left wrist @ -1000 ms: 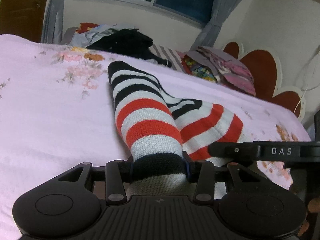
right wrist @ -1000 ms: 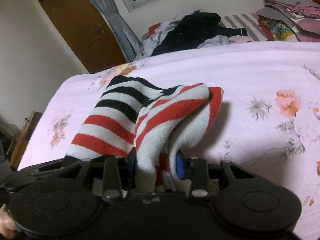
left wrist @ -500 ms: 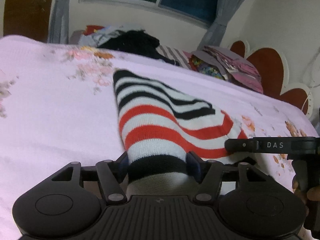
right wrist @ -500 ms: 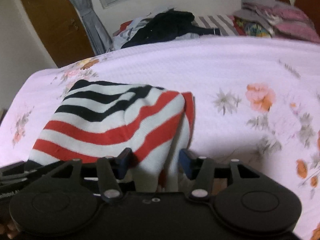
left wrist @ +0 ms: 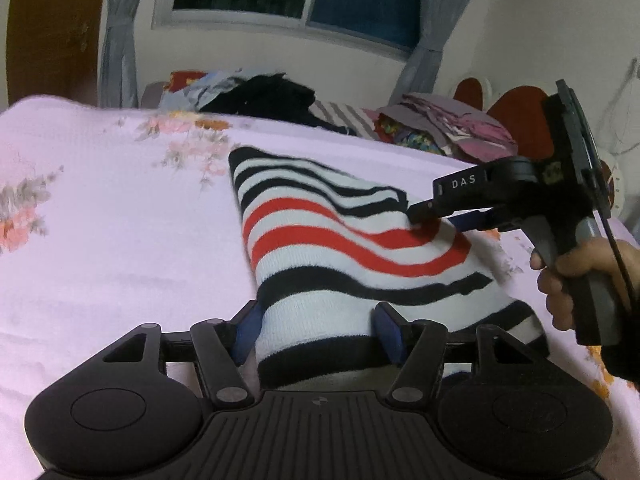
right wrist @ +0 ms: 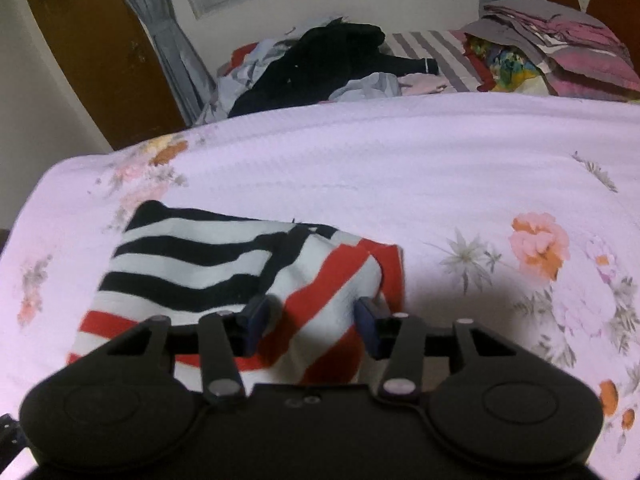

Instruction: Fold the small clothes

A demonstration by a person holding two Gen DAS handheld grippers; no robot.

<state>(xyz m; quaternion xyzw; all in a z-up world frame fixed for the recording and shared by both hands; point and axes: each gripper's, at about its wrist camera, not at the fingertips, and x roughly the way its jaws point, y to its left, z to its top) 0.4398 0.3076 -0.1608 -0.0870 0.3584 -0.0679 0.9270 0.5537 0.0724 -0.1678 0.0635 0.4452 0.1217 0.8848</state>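
So the striped knit piece (left wrist: 332, 248) is lying on the bed (left wrist: 100, 240), folded over on itself, black, white and red stripes all over. In the left wrist view it fills the middle of the frame and runs from the centre down to the bottom edge, where its black-and-white end sits right between the left gripper (left wrist: 316, 334) fingers. Those blue pads stand apart on either side of the cloth. The right-hand pad shows a clear gap, and the left one is right at the fabric edge, so I'd call it let go, not pinching.

The right gripper (left wrist: 436, 218) comes in from the right side of that same frame, held by a hand (left wrist: 576, 276) at the right edge. Its tips hover over or touch the far red-striped corner; can't tell which from this angle.

In the right wrist view the garment (right wrist: 224, 276) sits in the lower left, folded flap on top, red stripes toward the bottom centre. The right gripper (right wrist: 312, 320) has its fingers (right wrist: 256, 318) spread, with the red-and-white part between them, and the pads don't look pressed into the cloth, so loose here too.

Bedsheet is pale pink with flower prints (right wrist: 538, 240). Along the top of both frames there's a messy pile of clothes (right wrist: 320, 64) against the wall, with a neater folded stack (right wrist: 560, 40) in the upper right. Window with grey curtains above, brown door (right wrist: 100, 48) in the upper left.
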